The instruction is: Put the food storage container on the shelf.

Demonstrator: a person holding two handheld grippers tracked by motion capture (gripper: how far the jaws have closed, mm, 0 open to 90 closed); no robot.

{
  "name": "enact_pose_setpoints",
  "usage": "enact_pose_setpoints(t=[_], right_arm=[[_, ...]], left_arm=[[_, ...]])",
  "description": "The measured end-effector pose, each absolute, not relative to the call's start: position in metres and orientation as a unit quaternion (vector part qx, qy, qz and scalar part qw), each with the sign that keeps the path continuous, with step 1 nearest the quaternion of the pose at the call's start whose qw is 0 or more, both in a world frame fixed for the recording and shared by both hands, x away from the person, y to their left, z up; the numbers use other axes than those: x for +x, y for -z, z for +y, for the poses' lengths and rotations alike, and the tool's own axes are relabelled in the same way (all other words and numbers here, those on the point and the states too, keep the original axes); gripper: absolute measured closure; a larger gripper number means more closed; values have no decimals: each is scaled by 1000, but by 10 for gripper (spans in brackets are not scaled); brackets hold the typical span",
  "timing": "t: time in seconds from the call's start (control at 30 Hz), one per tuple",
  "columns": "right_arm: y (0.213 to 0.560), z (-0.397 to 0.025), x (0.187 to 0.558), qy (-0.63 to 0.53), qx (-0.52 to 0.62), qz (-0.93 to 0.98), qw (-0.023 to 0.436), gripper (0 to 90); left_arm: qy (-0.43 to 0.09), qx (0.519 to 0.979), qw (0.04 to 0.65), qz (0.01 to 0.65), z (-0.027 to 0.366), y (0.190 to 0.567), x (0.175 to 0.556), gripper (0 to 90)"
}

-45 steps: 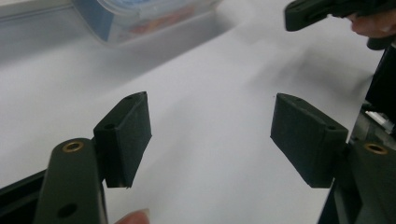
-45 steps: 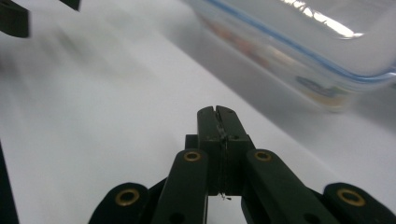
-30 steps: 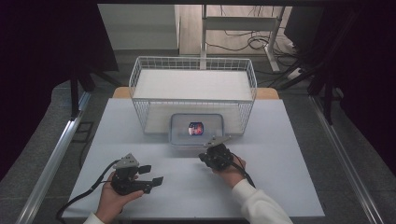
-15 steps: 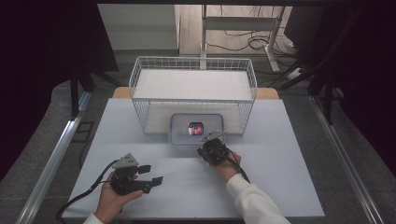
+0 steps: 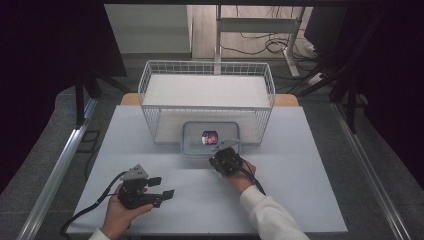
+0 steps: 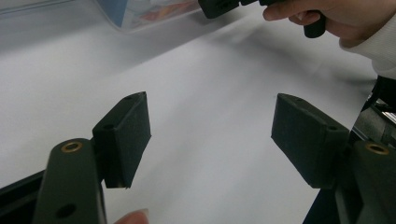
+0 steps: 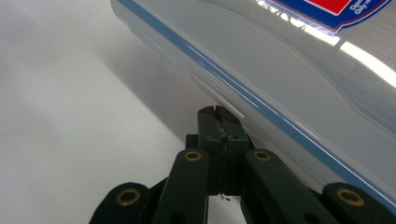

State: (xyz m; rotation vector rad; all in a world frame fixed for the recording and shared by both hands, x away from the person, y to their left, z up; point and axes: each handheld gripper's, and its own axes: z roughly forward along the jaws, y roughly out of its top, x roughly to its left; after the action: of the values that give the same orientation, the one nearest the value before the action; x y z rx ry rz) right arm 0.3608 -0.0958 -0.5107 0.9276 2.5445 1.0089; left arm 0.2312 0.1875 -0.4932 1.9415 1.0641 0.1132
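Note:
A clear plastic container [image 5: 192, 141] with a blue-edged lid lies on the white table in front of the wire basket. Inside it is a red and blue label [image 5: 210, 136]. My right gripper [image 5: 220, 152] is shut, and its tips rest against the container's front rim. In the right gripper view the closed tips [image 7: 217, 114] touch just under the blue-lined lid edge [image 7: 280, 70], and I cannot tell whether they pinch anything. My left gripper [image 5: 162, 187] is held low at the front left, open and empty. In its own view the jaws [image 6: 212, 135] stand wide apart over bare table.
A white wire basket [image 5: 207, 107] stands behind the container at the table's far side. The white tabletop [image 5: 310, 175] runs wide to the right and front. The other hand and the right gripper [image 6: 224, 5] show at the top of the left gripper view.
My right gripper has moved a little left and forward, up to the container's front rim. The left gripper has stayed where it was, still open.

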Motion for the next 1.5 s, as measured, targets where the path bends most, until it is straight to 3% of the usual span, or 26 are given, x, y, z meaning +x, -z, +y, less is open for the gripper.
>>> enact_pose_setpoints(t=[0.57, 1.5], right_arm=[[495, -95, 367, -373, 327, 858, 136, 891], [494, -79, 416, -367, 375, 834, 169, 891]], left_arm=[[-46, 787, 441, 428, 187, 494, 232, 277], [-50, 790, 437, 427, 187, 495, 232, 274]])
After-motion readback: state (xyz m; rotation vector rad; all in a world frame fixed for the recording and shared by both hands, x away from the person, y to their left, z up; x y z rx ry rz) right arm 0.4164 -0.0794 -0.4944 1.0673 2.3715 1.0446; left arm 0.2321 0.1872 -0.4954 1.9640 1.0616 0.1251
